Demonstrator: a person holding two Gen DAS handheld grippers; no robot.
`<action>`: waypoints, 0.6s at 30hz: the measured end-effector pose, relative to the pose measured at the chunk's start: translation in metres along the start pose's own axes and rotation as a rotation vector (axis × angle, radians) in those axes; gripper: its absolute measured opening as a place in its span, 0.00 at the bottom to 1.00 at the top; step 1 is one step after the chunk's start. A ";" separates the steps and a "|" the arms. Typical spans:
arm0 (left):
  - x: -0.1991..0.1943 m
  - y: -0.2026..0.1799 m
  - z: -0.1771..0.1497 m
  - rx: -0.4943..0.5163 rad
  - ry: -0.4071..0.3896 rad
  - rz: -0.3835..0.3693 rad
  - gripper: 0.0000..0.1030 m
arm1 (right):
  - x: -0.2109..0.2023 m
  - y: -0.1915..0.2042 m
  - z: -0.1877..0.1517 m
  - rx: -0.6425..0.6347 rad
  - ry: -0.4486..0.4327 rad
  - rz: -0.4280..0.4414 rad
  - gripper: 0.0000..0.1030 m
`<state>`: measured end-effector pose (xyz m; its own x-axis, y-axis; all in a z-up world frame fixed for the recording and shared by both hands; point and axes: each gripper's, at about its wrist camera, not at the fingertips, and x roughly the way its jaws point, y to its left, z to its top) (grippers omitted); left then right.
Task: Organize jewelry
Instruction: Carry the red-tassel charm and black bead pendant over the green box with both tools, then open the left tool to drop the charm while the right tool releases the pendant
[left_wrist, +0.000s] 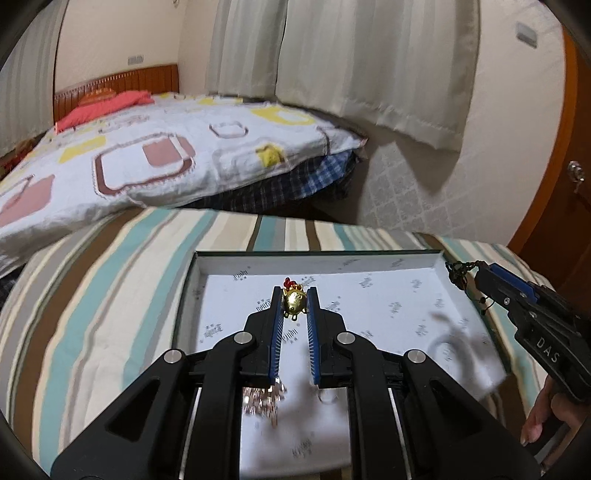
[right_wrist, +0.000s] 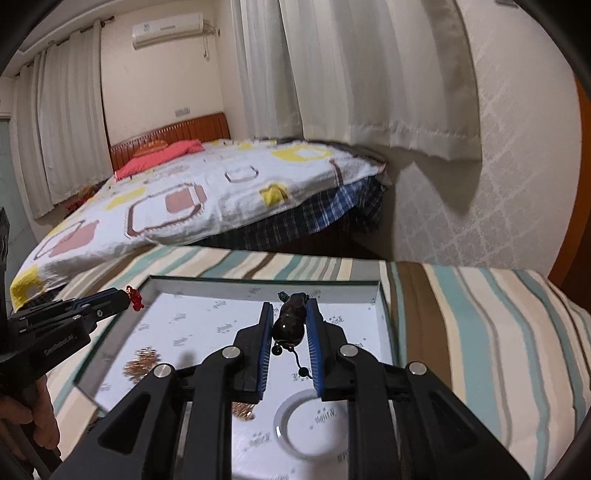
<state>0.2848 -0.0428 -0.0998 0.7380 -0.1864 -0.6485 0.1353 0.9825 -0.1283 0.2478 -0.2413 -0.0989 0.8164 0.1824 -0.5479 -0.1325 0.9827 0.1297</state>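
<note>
Here, largest first: your work surface is a striped cloth (left_wrist: 110, 277) in teal, cream, brown and grey, and on it lies a shallow white tray (left_wrist: 369, 260) with dark edges and a floor printed with small grey marks. In both wrist views the tray fills the lower centre.

Left gripper (left_wrist: 294, 295): your fingers are clamped on a gold charm (left_wrist: 294, 300), a rounded, shiny piece with a red knot at its 12 o'clock. In the left wrist view it sits pinched between the blue pads near their tips, above the tray floor at the tray's middle. In the right wrist view this gripper (right_wrist: 127, 297) enters at 9 o'clock over the tray's left rim, and only the red knot shows at its tips.

Right gripper (right_wrist: 290, 314): your fingers are closed on a dark pendant (right_wrist: 291, 317), a glossy brown-black elongated bead with a thin black cord and small black beads trailing toward 6 o'clock. It hangs over the far half of the tray. From the left wrist view that gripper (left_wrist: 471, 275) comes in at 3 o'clock above the tray's right rim.

On the tray floor: a clear bangle (right_wrist: 314, 424), round and translucent, at 6 o'clock in the right wrist view, and a rose-gold cluster (right_wrist: 142, 363), blurred, at 8 o'clock. Its exact form cannot be told.
</note>
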 end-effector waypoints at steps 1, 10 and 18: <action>0.008 0.002 0.000 -0.005 0.017 0.003 0.12 | 0.010 -0.002 0.000 0.001 0.021 0.002 0.19; 0.062 0.008 -0.003 -0.014 0.159 0.018 0.12 | 0.057 -0.014 -0.013 0.027 0.182 -0.010 0.19; 0.075 0.009 -0.006 -0.021 0.222 0.020 0.15 | 0.068 -0.016 -0.020 0.040 0.251 -0.011 0.19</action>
<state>0.3371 -0.0475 -0.1541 0.5765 -0.1664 -0.8000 0.1070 0.9860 -0.1280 0.2942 -0.2440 -0.1544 0.6518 0.1788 -0.7370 -0.0980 0.9835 0.1520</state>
